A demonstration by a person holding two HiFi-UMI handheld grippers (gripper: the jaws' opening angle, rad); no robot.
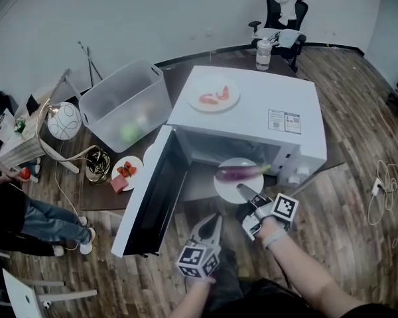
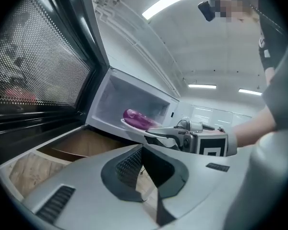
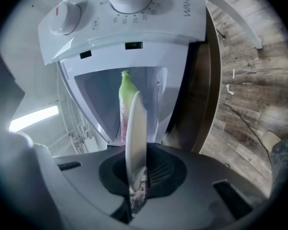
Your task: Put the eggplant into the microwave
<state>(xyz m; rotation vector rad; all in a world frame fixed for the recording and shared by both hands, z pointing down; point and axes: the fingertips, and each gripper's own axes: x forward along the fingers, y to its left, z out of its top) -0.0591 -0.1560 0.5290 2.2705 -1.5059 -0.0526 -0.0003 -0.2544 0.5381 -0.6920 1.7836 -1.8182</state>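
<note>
Glossy eggplant (image 1: 239,172), smooth white plate (image 1: 227,189), wood-grain floor (image 1: 358,177).

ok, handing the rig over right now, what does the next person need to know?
Left tool: shut, empty, in front of the microwave, beside its open door.
Right tool: shut on the rim of the white plate, which carries the eggplant.
Plate: at the microwave's mouth, apparently partly inside the cavity.
Done: door open, eggplant on the plate at the opening.
Left: push the plate fully in, set it down, release; probably close the door.
</note>
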